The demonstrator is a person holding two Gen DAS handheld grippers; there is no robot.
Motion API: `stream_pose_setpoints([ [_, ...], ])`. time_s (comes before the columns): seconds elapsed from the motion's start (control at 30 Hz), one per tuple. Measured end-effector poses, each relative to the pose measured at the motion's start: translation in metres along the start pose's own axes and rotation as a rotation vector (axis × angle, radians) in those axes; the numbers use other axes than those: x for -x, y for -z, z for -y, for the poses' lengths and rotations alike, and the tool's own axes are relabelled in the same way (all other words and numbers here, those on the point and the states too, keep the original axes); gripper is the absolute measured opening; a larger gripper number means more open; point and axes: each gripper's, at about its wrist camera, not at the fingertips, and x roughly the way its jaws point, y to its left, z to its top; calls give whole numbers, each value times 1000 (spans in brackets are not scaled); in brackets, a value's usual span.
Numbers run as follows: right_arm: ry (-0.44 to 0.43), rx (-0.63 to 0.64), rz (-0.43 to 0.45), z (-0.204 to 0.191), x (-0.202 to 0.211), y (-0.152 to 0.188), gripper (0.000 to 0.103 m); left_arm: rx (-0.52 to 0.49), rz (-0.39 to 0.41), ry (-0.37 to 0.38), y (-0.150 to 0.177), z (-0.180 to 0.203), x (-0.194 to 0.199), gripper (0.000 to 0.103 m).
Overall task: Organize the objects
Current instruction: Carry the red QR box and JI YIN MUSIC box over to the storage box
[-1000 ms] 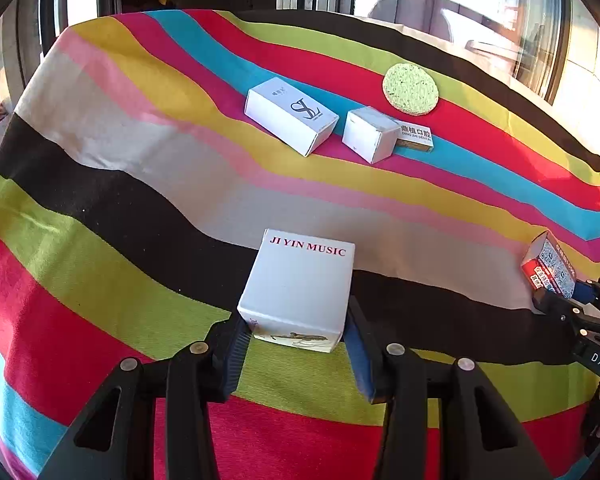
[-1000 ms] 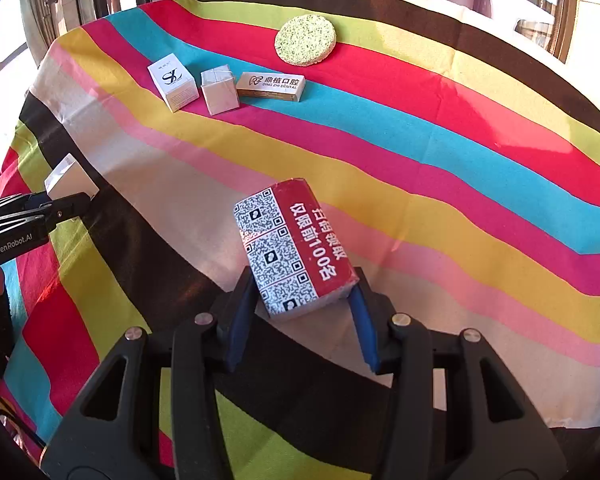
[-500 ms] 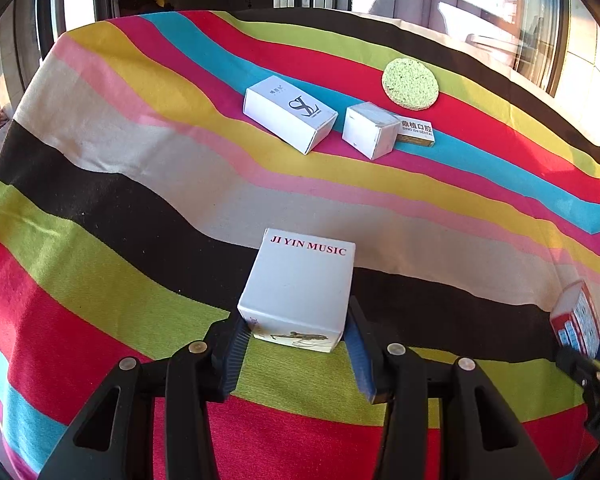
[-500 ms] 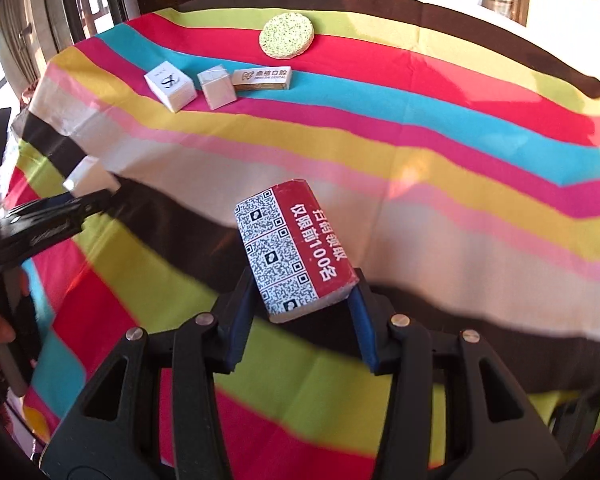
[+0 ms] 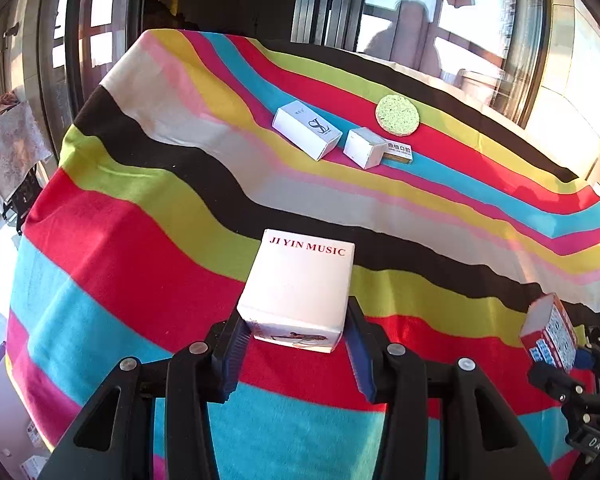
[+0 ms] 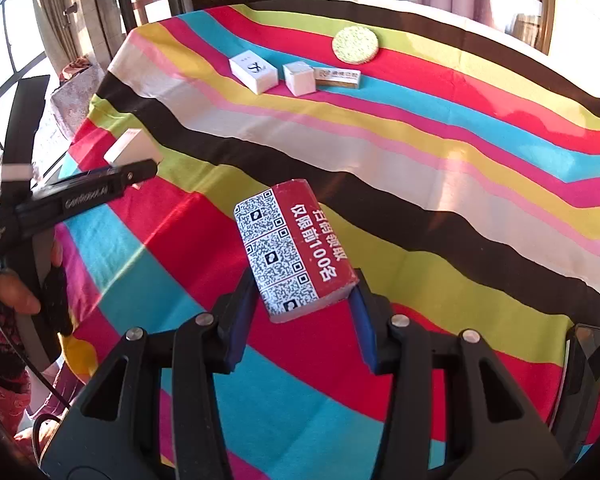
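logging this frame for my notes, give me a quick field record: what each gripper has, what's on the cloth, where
left gripper: shut on white JI YIN MUSIC box, held above the cloth
right gripper: shut on red QR-code box, tilted, held above the cloth
surface: striped tablecloth
far row on cloth: white logo box, small white box, flat printed box
behind the row: round green sponge
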Motion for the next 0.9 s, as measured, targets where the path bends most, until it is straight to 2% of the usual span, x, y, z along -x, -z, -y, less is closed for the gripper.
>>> stream_pose_setpoints([
  [0.23,-26,60,15,-30,7,-2,49,-5,37,0,15,-18,35,46],
  [0.67,-55,123,14,-65,17,1,49,-15,49,25,52,-43,82,46],
  [0.9,-120,225,10,-112,23,4,49,8,52,-11,73,-69,108,46],
])
